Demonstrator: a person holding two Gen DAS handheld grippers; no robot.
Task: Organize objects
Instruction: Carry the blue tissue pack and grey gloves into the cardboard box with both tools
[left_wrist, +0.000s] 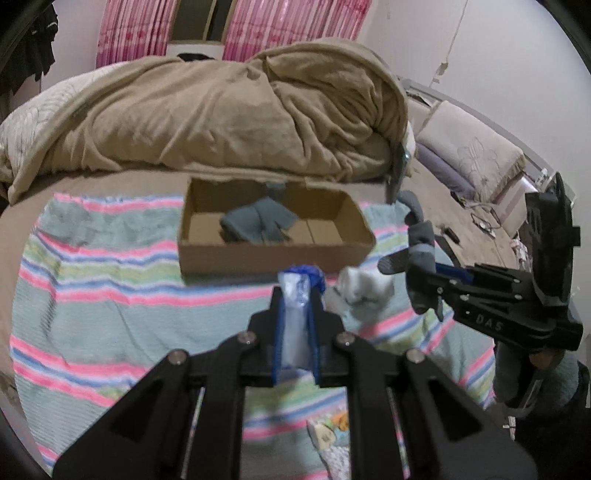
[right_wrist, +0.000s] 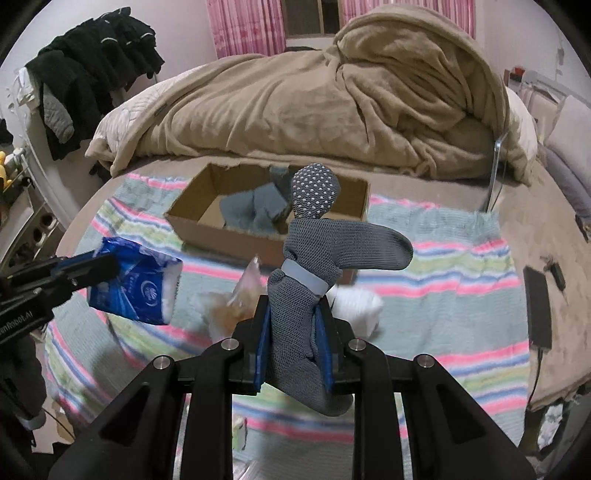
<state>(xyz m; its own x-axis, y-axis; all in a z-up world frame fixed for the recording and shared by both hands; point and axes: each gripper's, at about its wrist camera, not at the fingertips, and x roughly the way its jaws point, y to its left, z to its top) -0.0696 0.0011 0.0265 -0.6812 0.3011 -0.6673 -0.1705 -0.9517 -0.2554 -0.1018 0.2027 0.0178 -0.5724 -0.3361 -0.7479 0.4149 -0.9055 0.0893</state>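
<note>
My left gripper (left_wrist: 297, 295) is shut on a blue tissue pack (left_wrist: 300, 295), held above the striped blanket (left_wrist: 110, 280); the pack also shows in the right wrist view (right_wrist: 135, 286). My right gripper (right_wrist: 293, 317) is shut on a pair of grey socks (right_wrist: 314, 266) with white grip dots, also seen at the right of the left wrist view (left_wrist: 421, 236). An open cardboard box (left_wrist: 207, 251) sits ahead on the blanket and holds a blue-grey cloth (left_wrist: 258, 221); the box also shows in the right wrist view (right_wrist: 192, 221).
A white sock bundle (left_wrist: 364, 291) and a clear plastic packet (right_wrist: 236, 299) lie on the blanket in front of the box. A heaped tan duvet (left_wrist: 240, 110) fills the bed behind. A dark phone (right_wrist: 537, 306) lies at the right; black clothes (right_wrist: 92, 62) hang at the left.
</note>
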